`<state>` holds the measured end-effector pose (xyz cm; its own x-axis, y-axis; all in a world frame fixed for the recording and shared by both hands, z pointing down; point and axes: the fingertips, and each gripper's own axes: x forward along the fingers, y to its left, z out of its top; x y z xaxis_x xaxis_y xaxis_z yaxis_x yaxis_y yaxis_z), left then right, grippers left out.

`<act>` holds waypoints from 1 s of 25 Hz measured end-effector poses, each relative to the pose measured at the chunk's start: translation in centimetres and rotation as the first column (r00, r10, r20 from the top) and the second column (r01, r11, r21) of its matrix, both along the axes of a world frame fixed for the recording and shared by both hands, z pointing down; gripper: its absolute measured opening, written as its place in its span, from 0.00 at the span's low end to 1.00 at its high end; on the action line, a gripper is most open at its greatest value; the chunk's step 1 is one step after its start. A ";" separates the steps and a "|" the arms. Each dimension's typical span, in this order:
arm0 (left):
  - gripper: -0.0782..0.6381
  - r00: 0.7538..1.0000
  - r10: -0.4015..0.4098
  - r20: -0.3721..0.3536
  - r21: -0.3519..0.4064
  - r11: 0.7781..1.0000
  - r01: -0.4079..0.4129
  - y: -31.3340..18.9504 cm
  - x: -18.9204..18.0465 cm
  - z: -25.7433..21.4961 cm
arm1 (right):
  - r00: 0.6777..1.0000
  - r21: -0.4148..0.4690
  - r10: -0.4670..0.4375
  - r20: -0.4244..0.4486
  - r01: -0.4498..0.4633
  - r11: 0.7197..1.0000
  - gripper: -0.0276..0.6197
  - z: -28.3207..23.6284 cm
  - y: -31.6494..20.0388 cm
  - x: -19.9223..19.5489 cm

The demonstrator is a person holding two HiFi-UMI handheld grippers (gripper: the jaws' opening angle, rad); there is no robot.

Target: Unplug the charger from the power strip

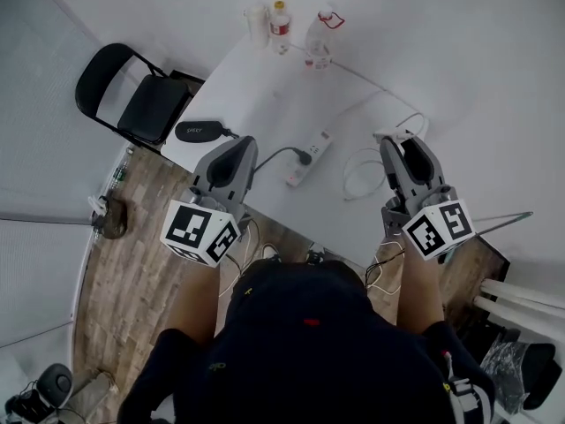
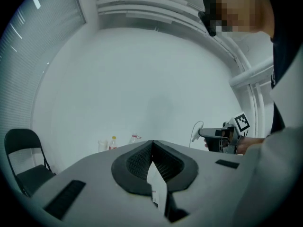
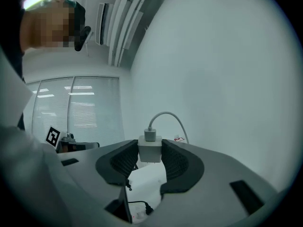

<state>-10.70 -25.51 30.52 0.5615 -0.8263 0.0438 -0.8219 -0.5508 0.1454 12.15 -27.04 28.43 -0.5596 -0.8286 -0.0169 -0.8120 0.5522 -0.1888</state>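
My right gripper [image 1: 389, 143] is shut on a white charger [image 3: 150, 152], held up above the white table [image 1: 265, 91]. The charger's white cable [image 3: 166, 117] arches out of its top and trails in loops [image 1: 361, 173] on the table. A white power strip [image 1: 310, 155] lies mid-table, clear of the charger, with a black plug [image 1: 305, 158] still in it. My left gripper [image 1: 242, 145] hovers just left of the strip; in the left gripper view its jaws [image 2: 152, 144] meet with nothing between them. That view also shows the right gripper [image 2: 221, 137] off to the right.
Two bottles [image 1: 280, 26] [image 1: 318, 42] and a cup [image 1: 257, 23] stand at the table's far end. A black pouch [image 1: 199, 132] lies near the left corner. A black folding chair [image 1: 141, 95] stands left of the table. More cables hang below the front edge [image 1: 265, 250].
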 end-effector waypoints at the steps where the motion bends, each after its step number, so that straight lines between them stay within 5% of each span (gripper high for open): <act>1: 0.14 1.000 0.001 0.002 0.011 1.000 -0.001 -0.1 0.0 -0.6 | 1.000 0.006 0.002 -0.003 -0.002 1.000 0.29 -0.2 0.1 0.0; 25: 0.14 1.000 0.006 -0.015 0.048 0.999 -0.005 1.1 0.4 -2.4 | 0.999 0.066 0.001 -0.039 0.002 0.998 0.29 -2.4 1.8 0.1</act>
